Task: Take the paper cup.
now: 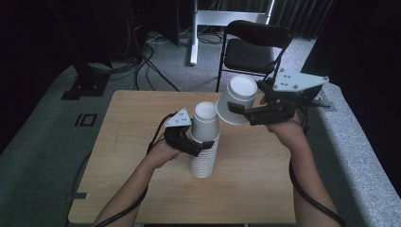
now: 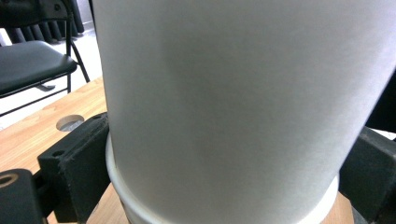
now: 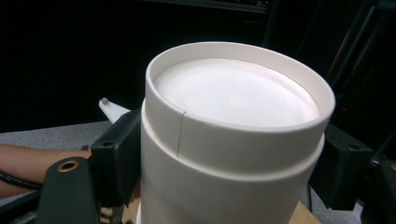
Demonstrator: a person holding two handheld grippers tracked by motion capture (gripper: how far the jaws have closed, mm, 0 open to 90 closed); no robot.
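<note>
White paper cups — left gripper (image 1: 201, 144) fingers clamp the stack (image 1: 204, 142); right gripper (image 1: 241, 112) fingers hold a lifted cup (image 1: 238, 97).

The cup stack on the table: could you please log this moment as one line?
left gripper: shut on cup stack, upside down on table | right gripper: shut on lifted cups, held clear right of stack

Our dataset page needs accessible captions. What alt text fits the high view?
Seen from above, a person's left gripper clamps a stack of upside-down white paper cups standing on a wooden table, while the right gripper holds paper cups tilted in the air beside it. A black folding chair stands beyond the table.
</note>
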